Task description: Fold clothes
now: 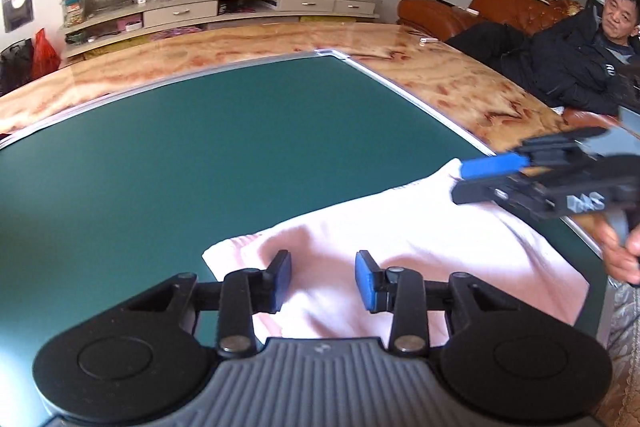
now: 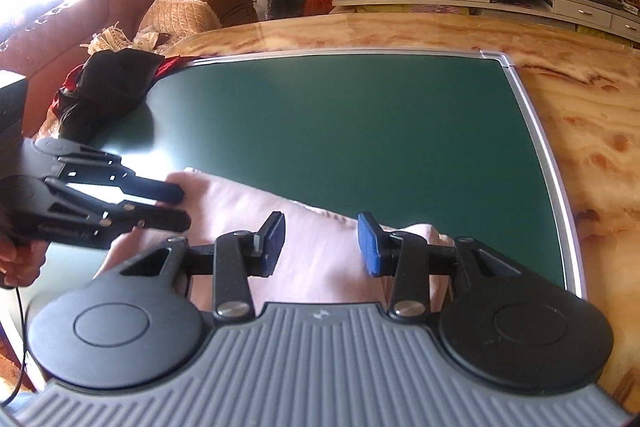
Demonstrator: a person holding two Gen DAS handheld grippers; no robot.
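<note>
A pale pink garment (image 1: pixel 400 239) lies bunched and partly folded on the near part of the green mat (image 1: pixel 220 147). My left gripper (image 1: pixel 323 279) hovers over the garment's left end, blue pads apart, with only flat cloth showing in the gap. In the right wrist view the same pink garment (image 2: pixel 320 227) runs under my right gripper (image 2: pixel 320 245), whose jaws also stand open over it. Each gripper shows in the other's view: the right gripper (image 1: pixel 464 181) at the garment's far right corner, the left gripper (image 2: pixel 182 207) at its left end. Neither pinches cloth.
The mat has a silver frame (image 2: pixel 536 147) and rests on a marble-patterned table (image 1: pixel 440 83). A black and red garment (image 2: pixel 112 87) lies heaped at the mat's far left corner. A person in a dark jacket (image 1: pixel 580 67) sits on a brown sofa beyond the table's right side.
</note>
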